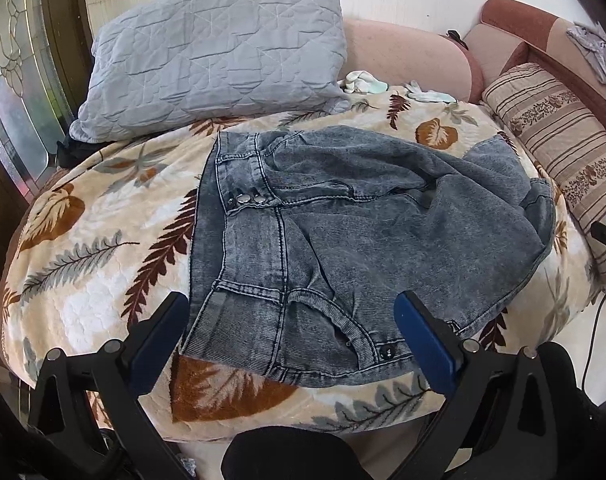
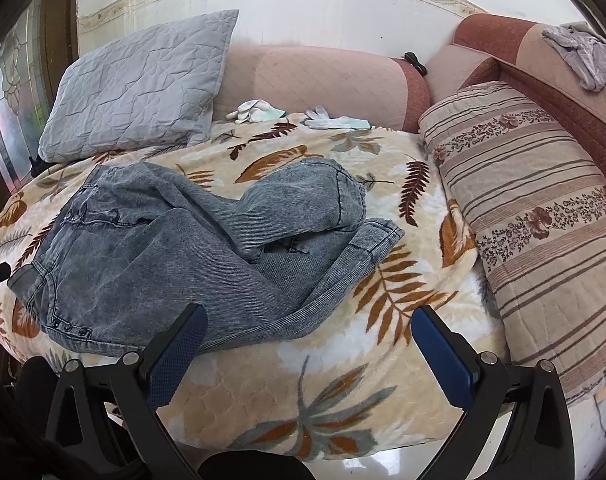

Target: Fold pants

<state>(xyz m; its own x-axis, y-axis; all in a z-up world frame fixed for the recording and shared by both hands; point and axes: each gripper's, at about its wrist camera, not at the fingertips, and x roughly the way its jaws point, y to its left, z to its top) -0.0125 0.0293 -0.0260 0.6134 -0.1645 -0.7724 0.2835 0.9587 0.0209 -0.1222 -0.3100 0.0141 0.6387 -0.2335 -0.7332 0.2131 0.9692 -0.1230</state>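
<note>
Rumpled pants (image 1: 343, 216) on blanket (image 1: 83, 248)

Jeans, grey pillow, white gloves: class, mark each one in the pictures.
Jeans (image 1: 343, 232): left wrist view, on the seat fabric below the waistband.
Grey pillow (image 1: 219, 56): left wrist view, middle of its quilted face.
White gloves (image 2: 259, 111): right wrist view, on the left glove.

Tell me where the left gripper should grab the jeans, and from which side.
Grip the jeans at the near waistband corner, which lies flat at the blanket's front edge, just ahead of the open left gripper. Probably come in low from the near side, sliding one finger under the hem.
</note>
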